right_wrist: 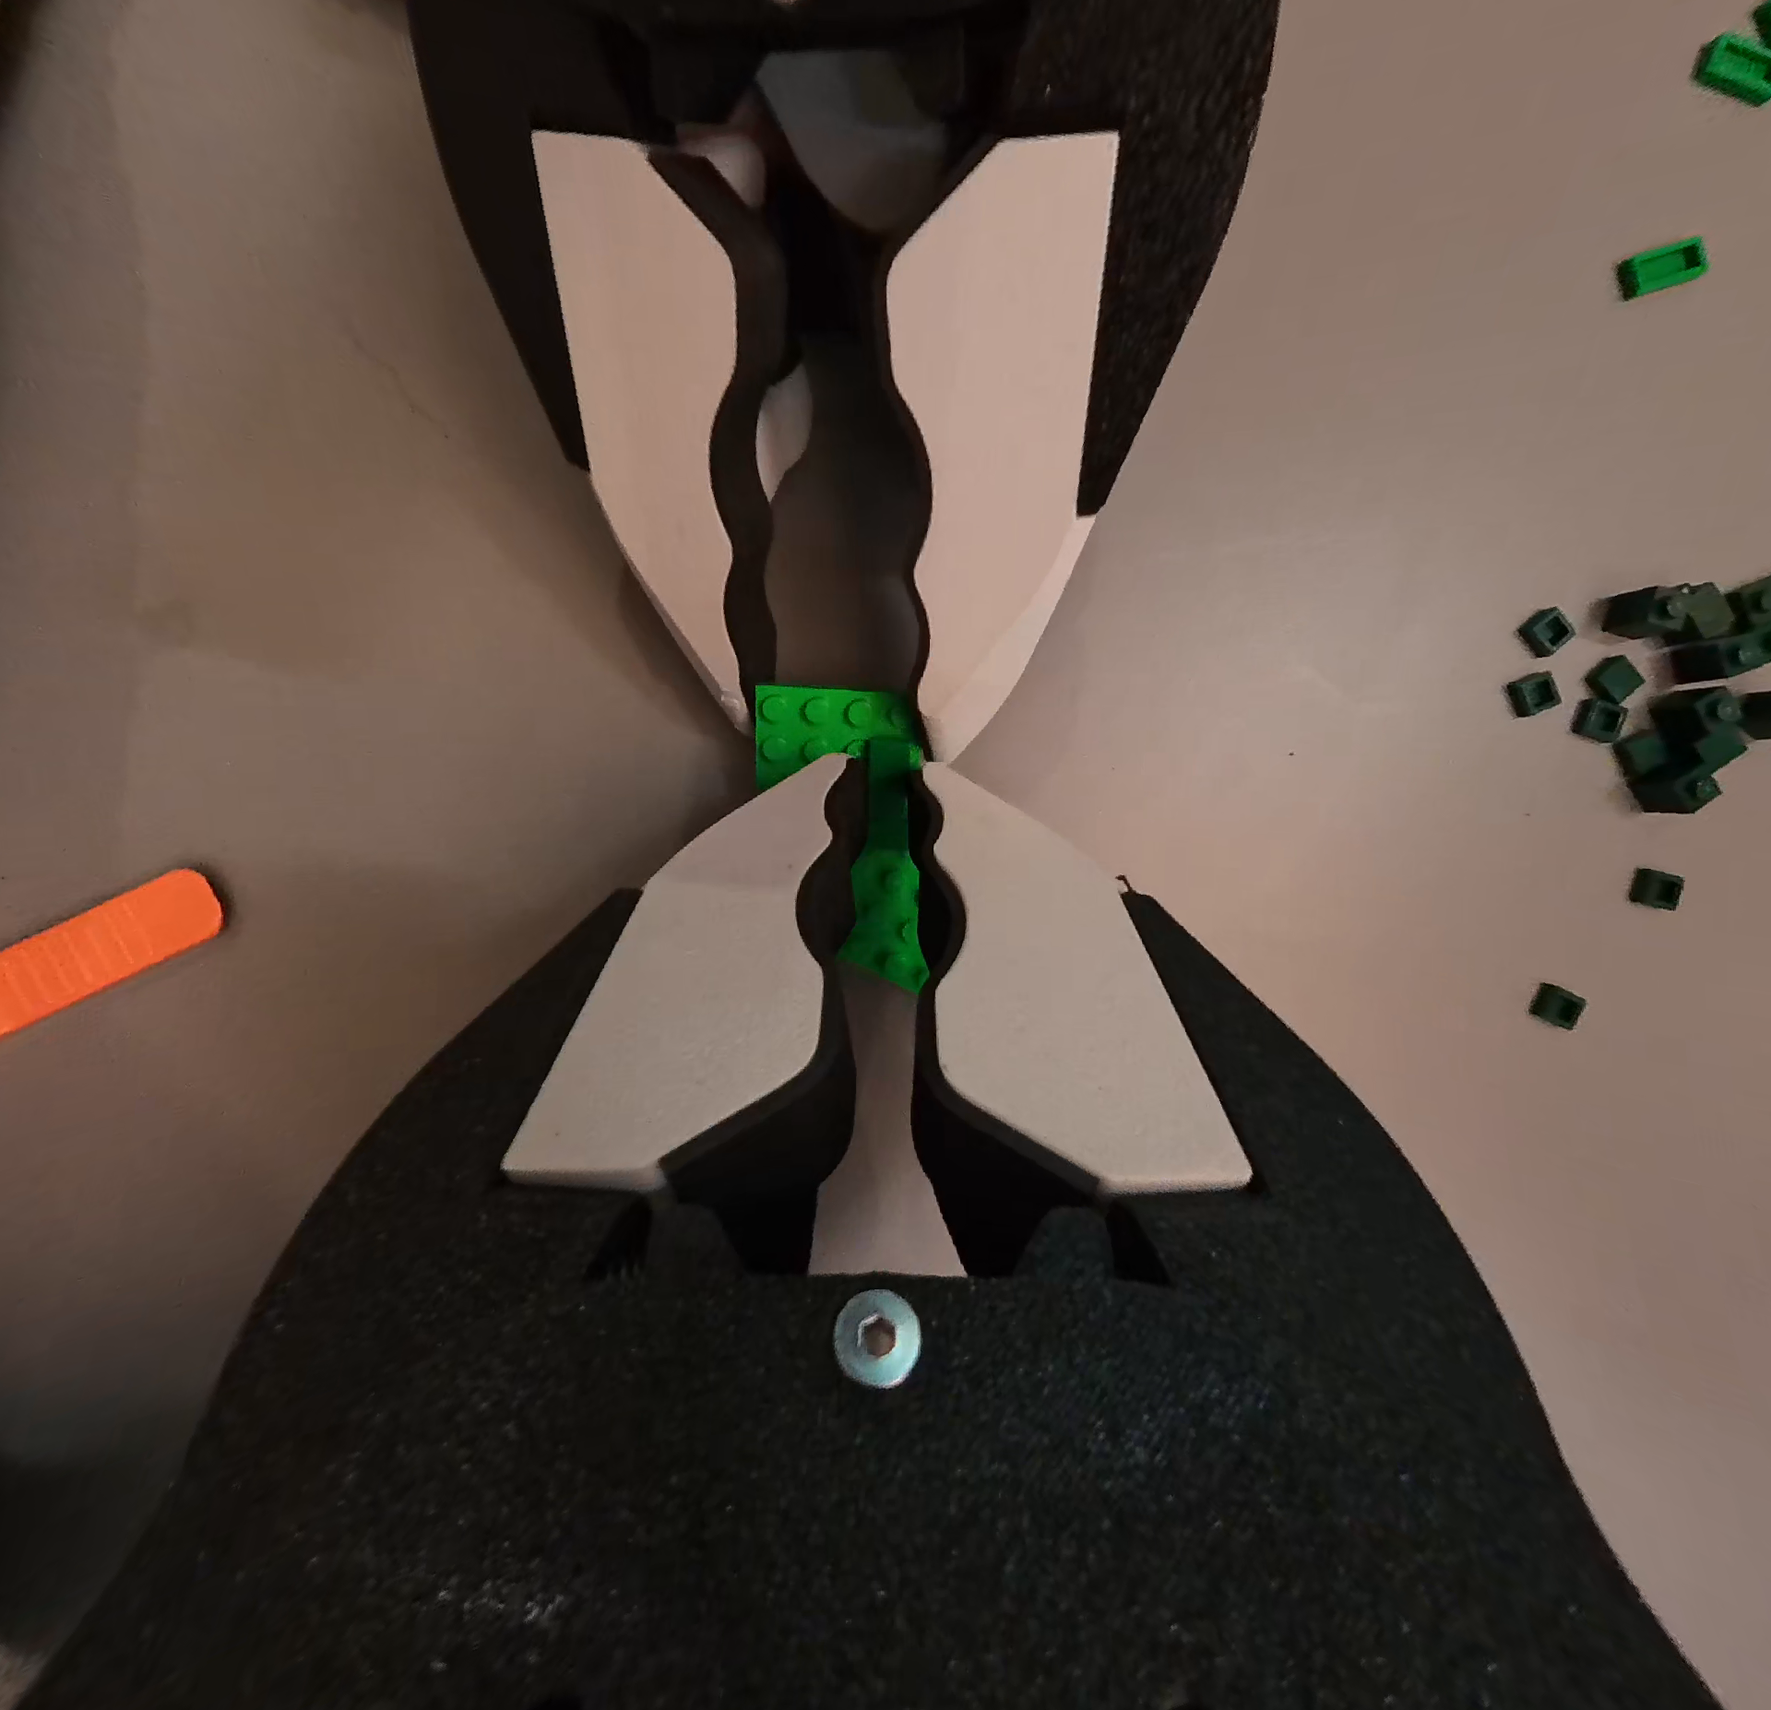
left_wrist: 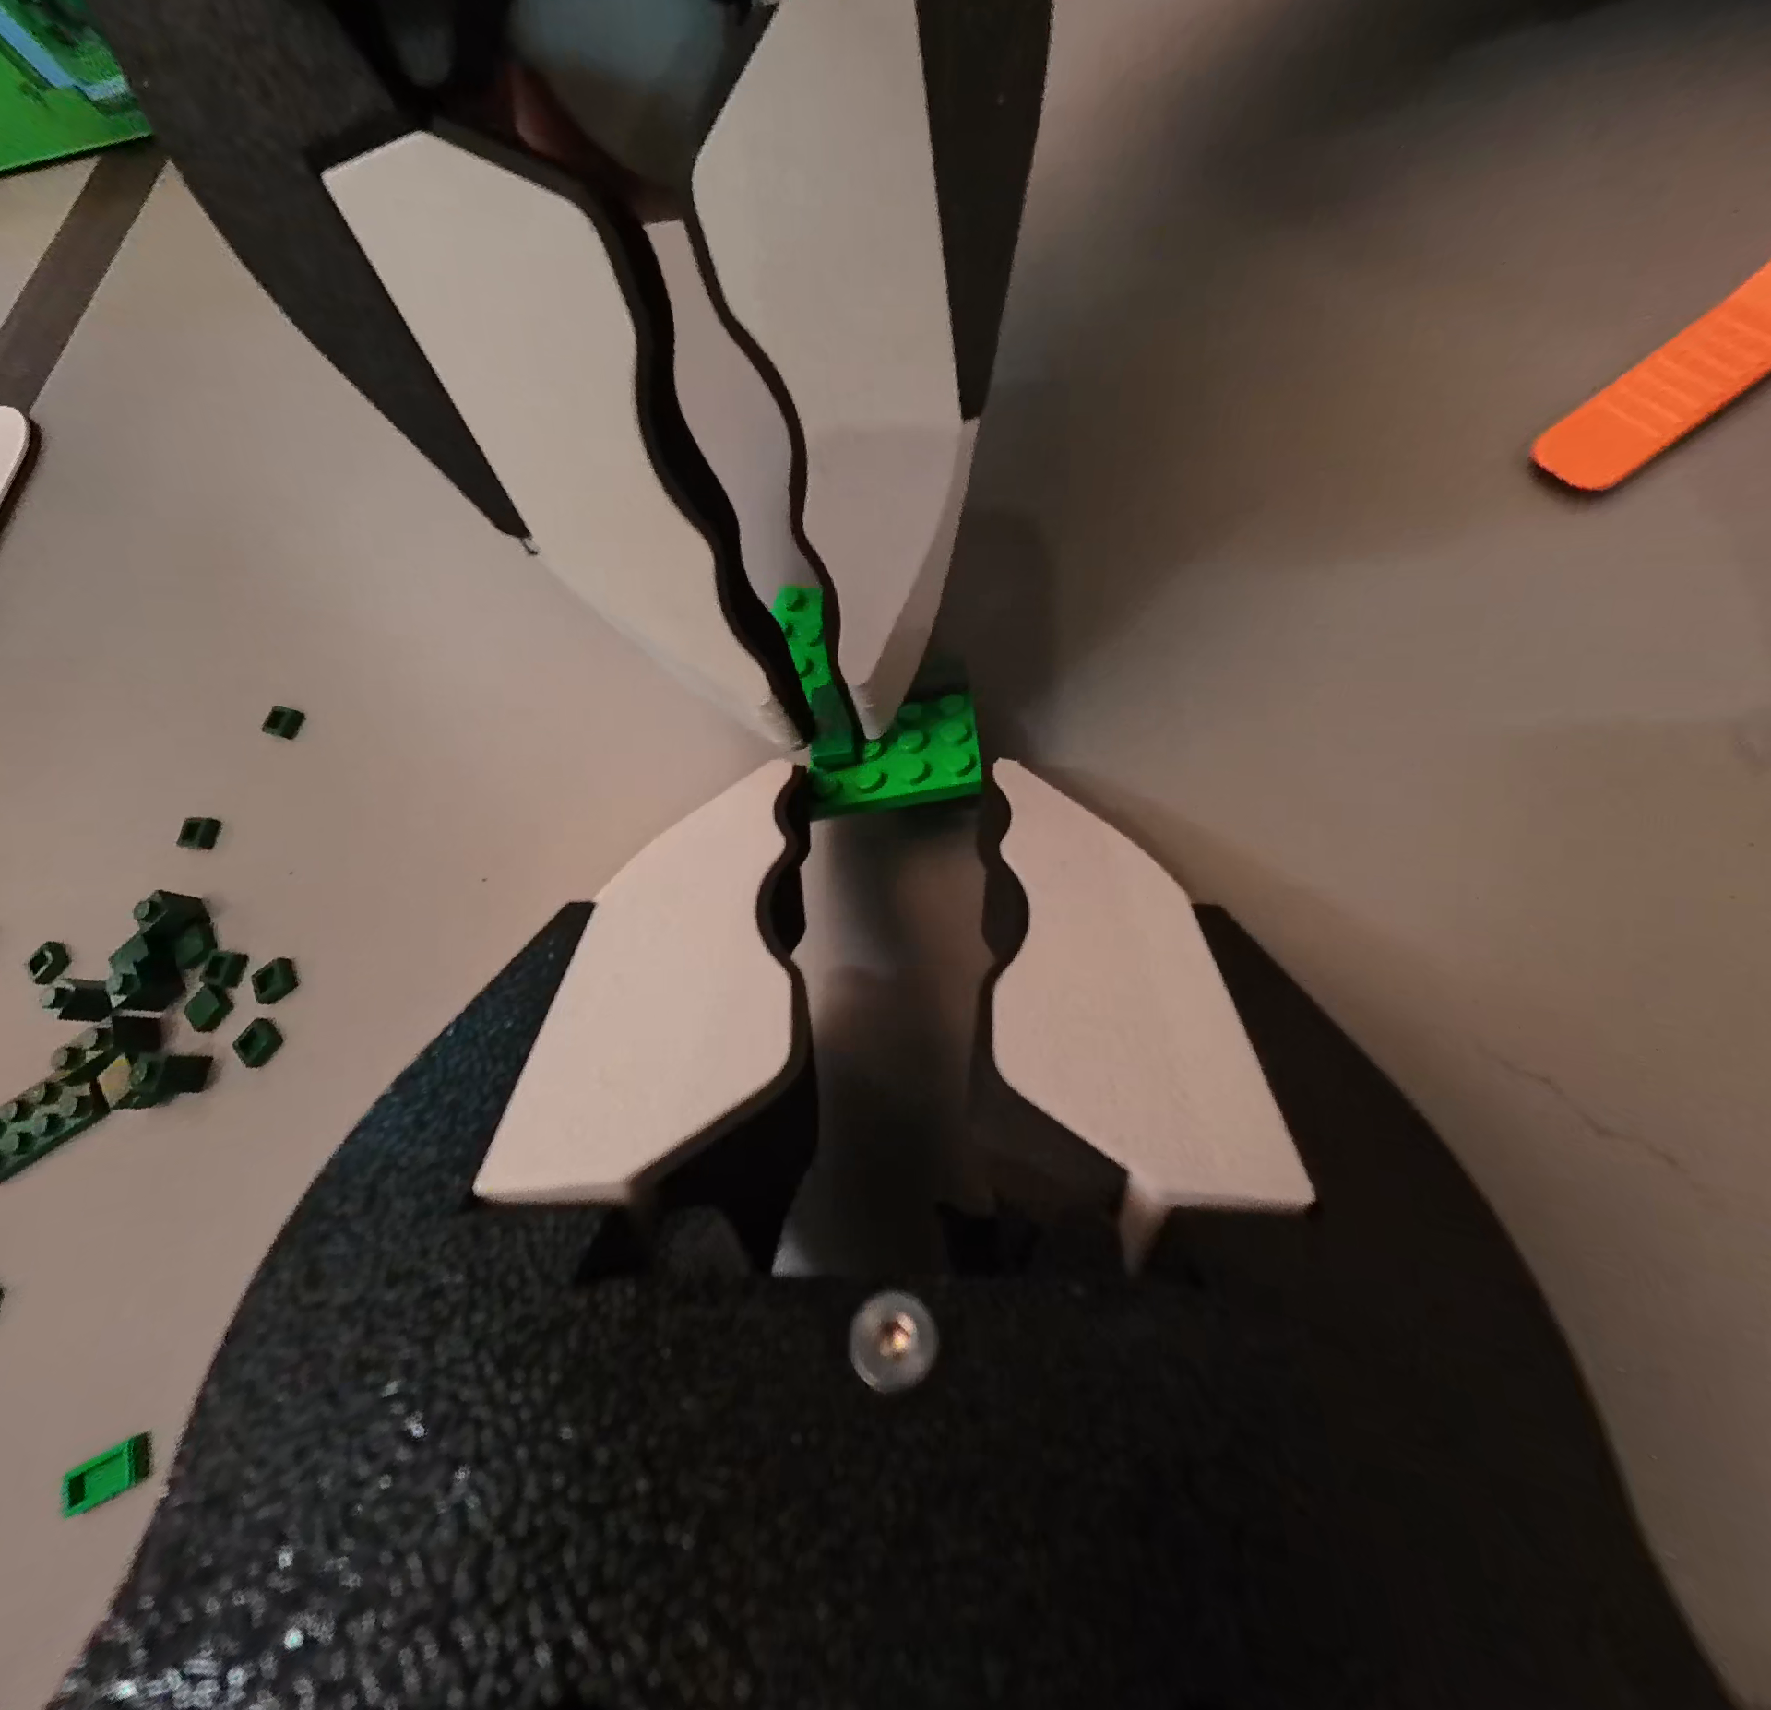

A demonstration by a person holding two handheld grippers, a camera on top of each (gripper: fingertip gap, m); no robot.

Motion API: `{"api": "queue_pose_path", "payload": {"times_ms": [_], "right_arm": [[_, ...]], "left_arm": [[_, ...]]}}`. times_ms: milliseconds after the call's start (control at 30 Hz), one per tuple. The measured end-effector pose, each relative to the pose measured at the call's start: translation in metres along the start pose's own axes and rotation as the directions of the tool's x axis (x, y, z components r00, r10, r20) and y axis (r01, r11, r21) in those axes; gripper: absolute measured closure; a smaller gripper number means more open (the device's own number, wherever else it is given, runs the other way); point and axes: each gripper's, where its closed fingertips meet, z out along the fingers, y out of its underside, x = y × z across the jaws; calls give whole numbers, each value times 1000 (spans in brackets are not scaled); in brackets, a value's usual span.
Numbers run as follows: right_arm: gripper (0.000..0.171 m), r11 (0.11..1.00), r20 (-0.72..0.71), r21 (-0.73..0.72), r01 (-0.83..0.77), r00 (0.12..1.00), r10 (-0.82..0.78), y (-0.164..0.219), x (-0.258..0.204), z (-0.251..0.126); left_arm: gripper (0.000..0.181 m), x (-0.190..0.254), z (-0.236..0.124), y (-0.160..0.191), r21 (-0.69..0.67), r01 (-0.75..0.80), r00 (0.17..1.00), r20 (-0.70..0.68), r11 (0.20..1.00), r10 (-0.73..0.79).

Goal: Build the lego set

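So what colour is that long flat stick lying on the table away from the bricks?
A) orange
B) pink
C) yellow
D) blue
A: the stick is bright orange, lying on the table on the far side from the dark green bricks.

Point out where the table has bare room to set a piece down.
Bare table lies between the bright green plates and the orange tool. The other side is crowded: dark green bricks are heaped there, strays around them. The middle is taken by both grippers.
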Motion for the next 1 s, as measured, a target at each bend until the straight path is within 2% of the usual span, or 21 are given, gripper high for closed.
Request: {"api": "queue_pose_path", "payload": {"times_ms": [233, 367, 467, 500, 567, 667, 767, 867, 1000], "right_arm": [[155, 998, -7, 39, -44, 999, 44, -2, -1, -3], [146, 988, -58, 123, -99, 993, 107, 2, 0, -17], [125, 977, -203, 209, -51, 975, 94, 1, 2, -28], [120, 977, -297, 214, -2, 953, 67, 2, 5, -30], [106, 974, -527, 182, 135, 850, -19, 1, 14, -37], [105, 960, -712, 76, 270, 688, -137, -5, 11, -35], [108, 937, -800, -87, 337, 537, -268, -11, 12, -24], [119, 911, -823, -171, 374, 454, -341, -17, 16, -13], [135, 891, -834, -242, 383, 388, -393, -19, 25, -5]], "left_arm": [[147, 0, 0, -1, 4, 0, 1000, 4, 1000, 0], [147, -7, -4, -5, 43, 41, 999, 30, 998, -42], [147, -19, -10, -9, 95, 109, 991, 65, 990, -115], [147, -22, -11, -10, 110, 130, 987, 77, 985, -139], [147, -29, -14, -11, 133, 163, 979, 98, 978, -177], [147, -34, -17, -11, 153, 190, 971, 117, 970, -209], [147, -36, -18, -12, 162, 200, 968, 121, 966, -221], [147, -35, -18, -12, 162, 200, 968, 119, 966, -221], [147, -33, -17, -12, 155, 196, 971, 110, 968, -214]]}}
